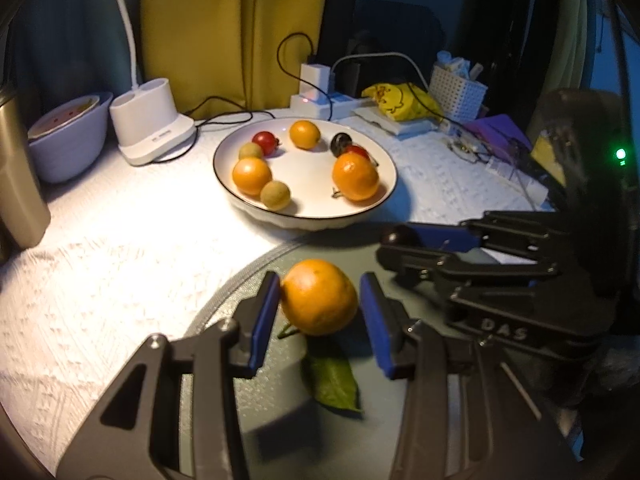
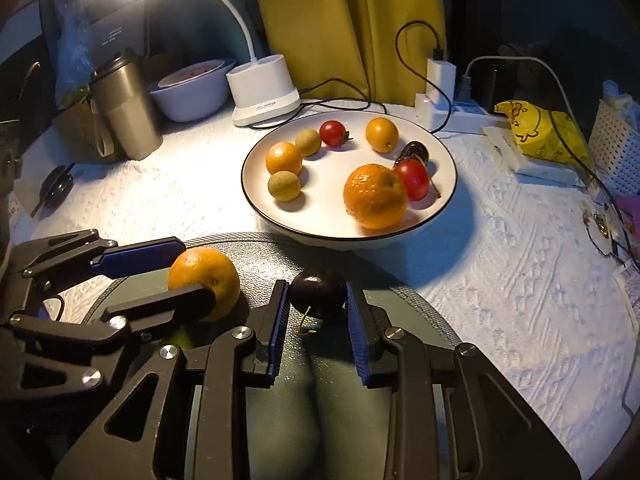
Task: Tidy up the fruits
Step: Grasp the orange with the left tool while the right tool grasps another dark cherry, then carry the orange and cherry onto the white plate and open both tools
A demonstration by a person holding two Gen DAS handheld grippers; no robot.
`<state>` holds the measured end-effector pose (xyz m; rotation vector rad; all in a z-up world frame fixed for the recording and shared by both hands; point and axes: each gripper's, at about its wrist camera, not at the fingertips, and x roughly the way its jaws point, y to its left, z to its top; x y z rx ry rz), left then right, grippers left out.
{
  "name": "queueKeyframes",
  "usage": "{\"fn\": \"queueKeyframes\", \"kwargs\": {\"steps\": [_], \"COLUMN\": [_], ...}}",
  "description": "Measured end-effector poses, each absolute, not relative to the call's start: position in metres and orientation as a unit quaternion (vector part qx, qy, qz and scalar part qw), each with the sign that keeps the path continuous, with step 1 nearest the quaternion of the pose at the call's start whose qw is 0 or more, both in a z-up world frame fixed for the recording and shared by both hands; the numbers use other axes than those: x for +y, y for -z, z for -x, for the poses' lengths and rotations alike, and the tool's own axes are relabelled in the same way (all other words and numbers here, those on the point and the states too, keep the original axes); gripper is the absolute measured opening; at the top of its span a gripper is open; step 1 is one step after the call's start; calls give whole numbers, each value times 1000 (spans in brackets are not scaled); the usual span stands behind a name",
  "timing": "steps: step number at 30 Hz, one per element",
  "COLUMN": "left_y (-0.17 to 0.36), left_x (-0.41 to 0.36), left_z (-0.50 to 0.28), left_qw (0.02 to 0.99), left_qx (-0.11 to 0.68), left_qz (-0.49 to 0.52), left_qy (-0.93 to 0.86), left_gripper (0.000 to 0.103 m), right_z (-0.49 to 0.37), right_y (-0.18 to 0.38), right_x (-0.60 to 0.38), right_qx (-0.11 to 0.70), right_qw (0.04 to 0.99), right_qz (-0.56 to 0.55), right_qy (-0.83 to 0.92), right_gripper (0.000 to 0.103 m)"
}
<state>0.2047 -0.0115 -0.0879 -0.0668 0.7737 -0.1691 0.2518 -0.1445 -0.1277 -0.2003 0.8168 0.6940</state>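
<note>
On a dark grey round tray (image 1: 240, 280) near me, my left gripper (image 1: 320, 282) is shut on an orange (image 1: 318, 300) with a green leaf (image 1: 334, 384) trailing under it. Beside it, my right gripper (image 2: 317, 286) is shut on a small dark round fruit (image 2: 318, 294) with a thin stem, low over the same tray (image 2: 416, 304). The left wrist view shows the right gripper (image 1: 394, 244) at the right. Behind the tray a white black-rimmed plate (image 2: 340, 240) holds three oranges, two red tomatoes, two pale green-yellow fruits and one dark fruit.
A white lamp base (image 2: 264, 92), a pale bowl (image 2: 188, 96) and a metal tumbler (image 2: 124, 112) stand at the back left. A power strip (image 2: 436, 108) with cables, a yellow bag (image 2: 536, 128) and a white basket (image 1: 458, 88) crowd the back right. White textured cloth covers the table.
</note>
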Motion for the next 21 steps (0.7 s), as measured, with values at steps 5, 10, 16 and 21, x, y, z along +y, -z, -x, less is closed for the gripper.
{"fn": "queueKeyframes", "kwargs": {"steps": [5, 10, 16, 21], "left_y": [90, 89, 89, 88], "left_x": [-12, -17, -26, -27], "left_z": [-209, -213, -218, -225], "left_qw": [923, 921, 920, 919], "left_qx": [376, 381, 384, 385], "left_qz": [24, 10, -25, -31], "left_qy": [78, 76, 77, 82], "left_gripper": [43, 43, 43, 43], "right_z": [-254, -255, -259, -260], "right_y": [122, 115, 108, 105], "right_x": [-153, -160, -168, -173], "right_qx": [384, 375, 367, 363], "right_qw": [860, 866, 872, 875], "right_qz": [88, 81, 70, 66], "right_qy": [-325, -321, -317, -314], "right_gripper": [30, 30, 30, 30]}}
